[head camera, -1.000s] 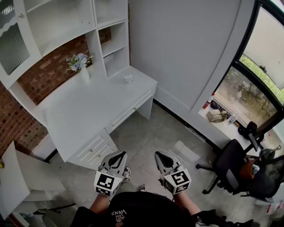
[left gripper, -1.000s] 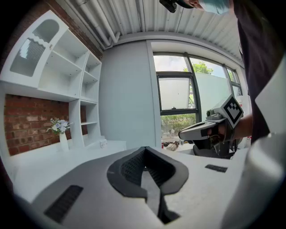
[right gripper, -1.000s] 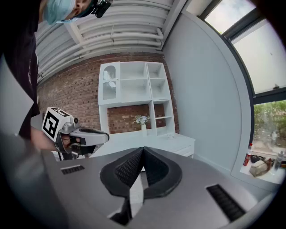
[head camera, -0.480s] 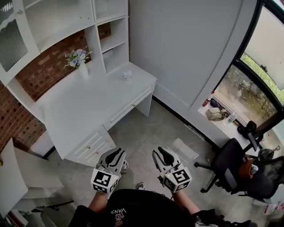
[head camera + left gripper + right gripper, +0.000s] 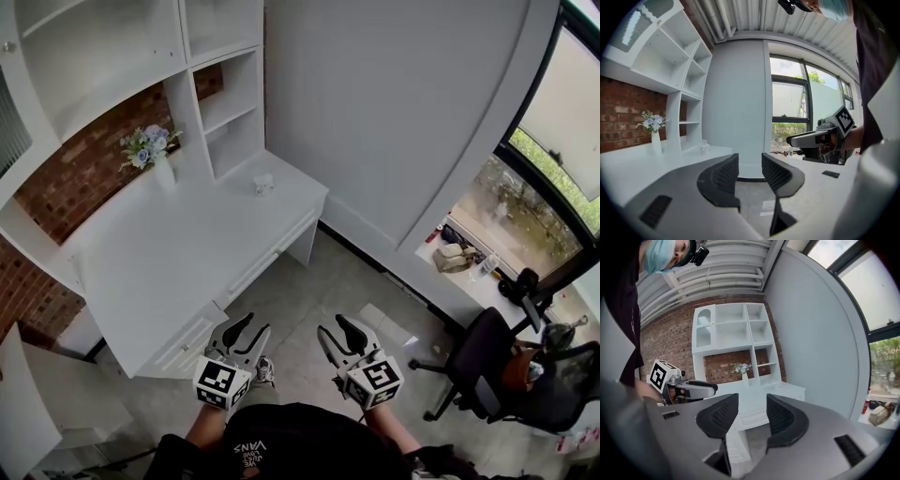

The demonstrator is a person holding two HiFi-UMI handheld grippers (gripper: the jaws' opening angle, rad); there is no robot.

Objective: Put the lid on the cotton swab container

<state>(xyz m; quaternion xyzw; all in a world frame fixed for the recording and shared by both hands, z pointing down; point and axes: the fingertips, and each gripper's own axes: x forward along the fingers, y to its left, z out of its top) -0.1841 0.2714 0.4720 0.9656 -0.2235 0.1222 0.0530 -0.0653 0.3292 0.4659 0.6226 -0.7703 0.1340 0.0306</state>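
Observation:
A small white container [image 5: 263,184] stands at the far end of the white desk [image 5: 187,244], near the shelf unit; it is too small to tell whether it has a lid. It also shows as a tiny white thing [image 5: 704,149] in the left gripper view. Both grippers hang in the air over the floor, well short of the desk. My left gripper [image 5: 249,328] has its jaws opening, with nothing between them [image 5: 750,176]. My right gripper [image 5: 336,328] also has its jaws opening, and they are empty [image 5: 752,416]. Each gripper sees the other beside it.
A vase of pale flowers [image 5: 150,150] stands at the back of the desk against the brick wall. Drawers [image 5: 192,337] sit under the desk's near end. A black office chair [image 5: 487,361] stands at the right by the window ledge [image 5: 469,272].
Both grippers' jaws were shut one second ago and now stand apart. The head view has swung slightly, so the desk sits lower and closer in the picture.

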